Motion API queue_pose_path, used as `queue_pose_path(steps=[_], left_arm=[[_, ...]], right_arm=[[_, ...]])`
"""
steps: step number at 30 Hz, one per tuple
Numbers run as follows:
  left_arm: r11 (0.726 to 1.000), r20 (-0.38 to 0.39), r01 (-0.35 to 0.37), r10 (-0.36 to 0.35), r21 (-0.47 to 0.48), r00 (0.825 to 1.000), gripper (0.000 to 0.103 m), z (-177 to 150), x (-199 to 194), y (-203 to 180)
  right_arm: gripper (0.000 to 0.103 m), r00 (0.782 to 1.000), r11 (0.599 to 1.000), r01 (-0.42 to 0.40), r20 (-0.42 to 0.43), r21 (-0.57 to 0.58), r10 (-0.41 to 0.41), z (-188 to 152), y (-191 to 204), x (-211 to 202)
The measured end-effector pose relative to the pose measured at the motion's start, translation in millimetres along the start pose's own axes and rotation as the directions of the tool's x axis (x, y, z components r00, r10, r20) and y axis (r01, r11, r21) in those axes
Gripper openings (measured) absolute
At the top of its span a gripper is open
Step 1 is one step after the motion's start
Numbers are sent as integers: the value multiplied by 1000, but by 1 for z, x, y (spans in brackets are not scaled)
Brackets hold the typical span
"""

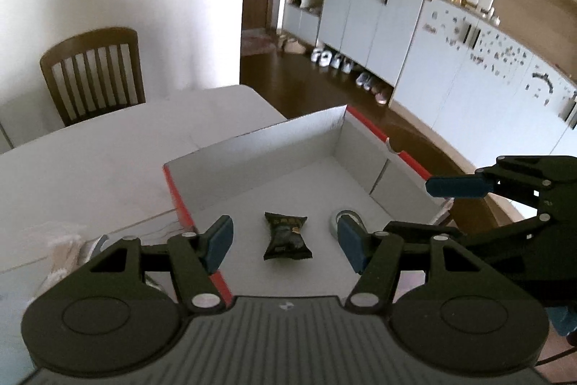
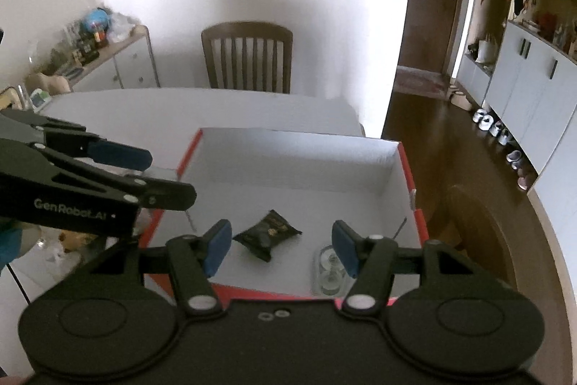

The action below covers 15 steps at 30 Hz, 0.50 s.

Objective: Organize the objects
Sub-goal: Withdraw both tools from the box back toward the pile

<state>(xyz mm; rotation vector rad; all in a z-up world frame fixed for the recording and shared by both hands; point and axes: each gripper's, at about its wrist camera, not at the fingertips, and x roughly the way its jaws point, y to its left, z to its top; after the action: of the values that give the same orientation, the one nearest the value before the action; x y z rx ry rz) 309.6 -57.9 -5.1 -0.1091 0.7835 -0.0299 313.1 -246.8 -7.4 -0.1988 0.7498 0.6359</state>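
Both grippers empty, jaws apart: left gripper [image 1: 285, 242], right gripper [image 2: 281, 248]. Below, red-edged box [image 2: 407, 168] on worktop [image 1: 90, 161] holds black snack packet [image 1: 287, 236] and clear glass [image 2: 330, 271].

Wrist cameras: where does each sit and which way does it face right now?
Left wrist: on the left gripper, angled down into the box; own open fingers show, right gripper at right.
Right wrist: on the right gripper, angled down into the box; own open fingers, left gripper at left.
Shared: box, dark snack packet, glass, wooden chair.
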Motion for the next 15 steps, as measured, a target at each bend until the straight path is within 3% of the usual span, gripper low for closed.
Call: queue_pose_path(steps=[5, 15], left_arm=[[1000, 74, -20, 18, 25, 997, 63, -16, -26, 3], [1000, 137, 7, -10, 23, 991, 70, -45, -68, 19]], right_arm=[[63, 1000, 999, -2, 30, 42, 1, -7, 16, -14], [68, 998, 994, 6, 61, 107, -13, -18, 52, -29]])
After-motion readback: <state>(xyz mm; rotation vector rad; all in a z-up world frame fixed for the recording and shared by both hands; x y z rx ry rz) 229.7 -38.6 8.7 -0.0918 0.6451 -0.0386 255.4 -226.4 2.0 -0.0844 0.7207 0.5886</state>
